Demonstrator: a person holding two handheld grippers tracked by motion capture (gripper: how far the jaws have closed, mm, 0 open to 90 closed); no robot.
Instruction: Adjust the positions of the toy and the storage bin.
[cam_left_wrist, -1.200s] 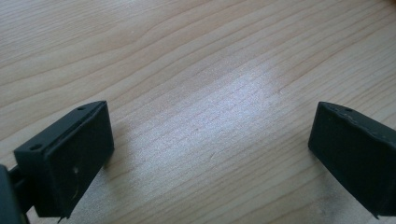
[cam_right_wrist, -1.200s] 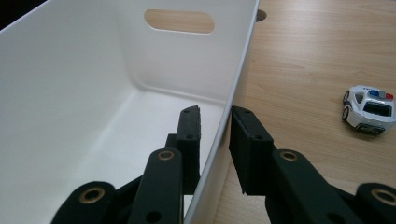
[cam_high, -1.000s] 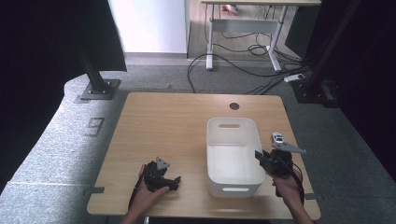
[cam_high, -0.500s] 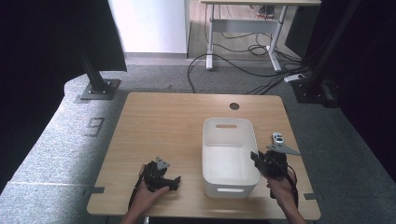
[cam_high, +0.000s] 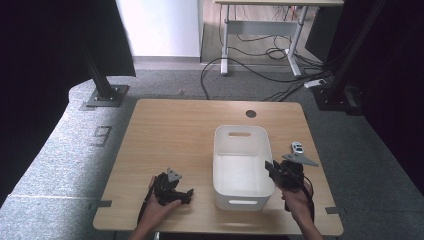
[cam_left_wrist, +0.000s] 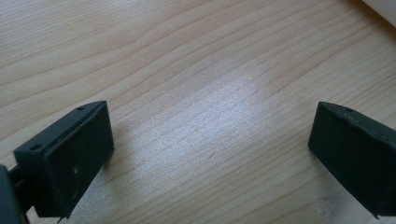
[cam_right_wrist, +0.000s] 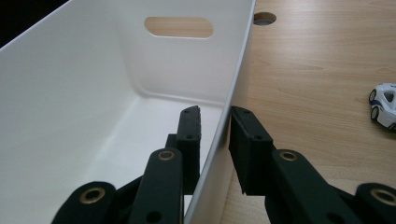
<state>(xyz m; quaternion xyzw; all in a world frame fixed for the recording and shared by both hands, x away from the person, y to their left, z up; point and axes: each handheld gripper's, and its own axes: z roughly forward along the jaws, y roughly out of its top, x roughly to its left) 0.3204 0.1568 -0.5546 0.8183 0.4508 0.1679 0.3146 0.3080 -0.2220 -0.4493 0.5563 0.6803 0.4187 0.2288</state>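
Observation:
A white plastic bin (cam_high: 240, 165) stands empty on the wooden table (cam_high: 180, 130), right of centre. My right gripper (cam_high: 272, 167) is shut on the bin's right wall near its front corner. In the right gripper view one jaw is inside the bin (cam_right_wrist: 84, 93) and the other outside, and the right gripper (cam_right_wrist: 215, 116) pinches the thin wall. My left gripper (cam_high: 187, 195) lies low at the table's front left, held in a hand. Its jaws stand wide apart in the left gripper view, where the left gripper (cam_left_wrist: 210, 135) has only bare wood between them.
A small white and blue toy car (cam_high: 298, 147) sits on the table just beyond the right gripper, also seen at the right as the toy car (cam_right_wrist: 385, 105). A round cable hole (cam_high: 251, 113) lies behind the bin. The bin's corner (cam_left_wrist: 383, 7) is near the left gripper.
The bin has slid a little to the left across the table, with the right gripper moving along on its wall. The left gripper has stayed put.

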